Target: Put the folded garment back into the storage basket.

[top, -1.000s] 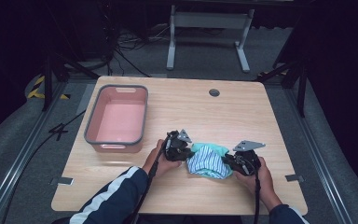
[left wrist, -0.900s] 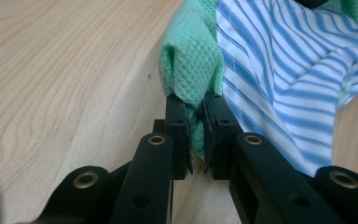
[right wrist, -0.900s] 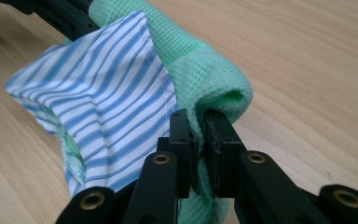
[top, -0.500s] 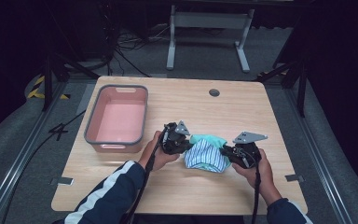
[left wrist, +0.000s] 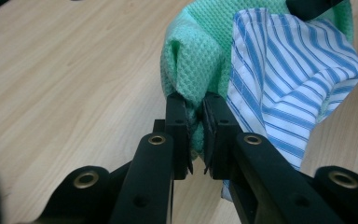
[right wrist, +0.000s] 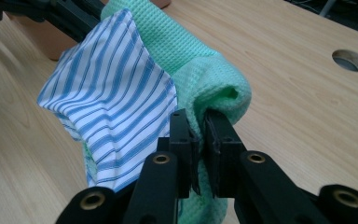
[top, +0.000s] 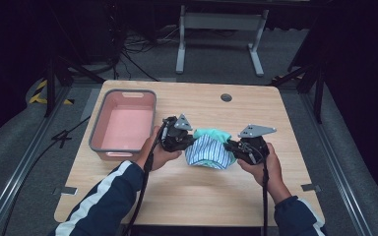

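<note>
Since the earlier picture both hands have come up off the table, and the cloth bundle (top: pixel 209 150) has come up with them; a second ago it lay slumped on the wood, and now it hangs stretched between the two grippers, over the middle of the table and somewhat toward the near edge.

The left gripper (left wrist: pixel 196 116) has its jaws pinched nearly together on a fold of the green waffle cloth (left wrist: pixel 200 51). The right gripper (right wrist: pixel 198 128) is clamped the same way on the green fold at its own end.

What worries me is the blue-striped cloth (right wrist: pixel 114 102). From what I can see, neither pair of jaws clearly bites it; it drapes over the green piece and sags below it. A quick swing toward the pink tub (top: pixel 124 123) at the far left corner could let it slide off. Each grip also takes just a small pinch of fold, so pulling the hands apart might tug a corner free.

The green cloth looks thick and textured, rolled at its ends; the striped one is thin, white with blue lines, creased and hanging loose.
</note>
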Motion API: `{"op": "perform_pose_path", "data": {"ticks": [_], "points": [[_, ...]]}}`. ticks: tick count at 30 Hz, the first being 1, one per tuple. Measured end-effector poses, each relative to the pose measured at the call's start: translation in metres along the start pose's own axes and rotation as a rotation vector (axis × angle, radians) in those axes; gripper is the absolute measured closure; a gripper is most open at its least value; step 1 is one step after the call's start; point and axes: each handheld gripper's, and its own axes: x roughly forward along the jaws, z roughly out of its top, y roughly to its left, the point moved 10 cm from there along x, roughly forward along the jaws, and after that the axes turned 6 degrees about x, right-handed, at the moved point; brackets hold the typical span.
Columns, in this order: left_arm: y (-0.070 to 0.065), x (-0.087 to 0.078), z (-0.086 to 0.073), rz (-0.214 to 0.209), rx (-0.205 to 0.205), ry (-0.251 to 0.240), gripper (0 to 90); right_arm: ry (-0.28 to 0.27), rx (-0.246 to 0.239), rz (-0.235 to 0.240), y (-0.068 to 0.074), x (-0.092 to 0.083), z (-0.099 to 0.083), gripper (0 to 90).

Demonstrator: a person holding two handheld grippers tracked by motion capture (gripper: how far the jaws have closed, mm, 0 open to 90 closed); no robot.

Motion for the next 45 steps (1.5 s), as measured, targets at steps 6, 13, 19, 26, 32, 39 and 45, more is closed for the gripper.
{"op": "perform_pose_path", "data": {"ticks": [6, 13, 19, 26, 32, 39, 45], "points": [[0.011, -0.016, 0.001, 0.024, -0.016, -0.008, 82.0, -0.012, -0.024, 0.015, 0.007, 0.004, 0.019, 82.0], [0.025, -0.032, 0.000, 0.062, -0.034, -0.024, 82.0, -0.035, -0.050, 0.030, 0.018, 0.009, 0.043, 82.1], [0.035, -0.042, -0.003, 0.085, -0.047, -0.034, 82.0, -0.046, -0.068, 0.041, 0.027, 0.015, 0.057, 82.1], [0.048, -0.061, -0.006, 0.118, -0.072, -0.056, 82.0, -0.061, -0.089, 0.059, 0.038, 0.023, 0.079, 82.2], [0.059, -0.075, -0.015, 0.150, -0.090, -0.052, 82.1, -0.065, -0.101, 0.078, 0.049, 0.034, 0.094, 82.2], [0.071, -0.093, -0.026, 0.183, -0.116, -0.056, 82.1, -0.063, -0.127, 0.101, 0.067, 0.050, 0.110, 82.2], [0.081, -0.104, -0.038, 0.217, -0.139, -0.048, 82.1, -0.060, -0.139, 0.122, 0.079, 0.061, 0.118, 82.2]]}}
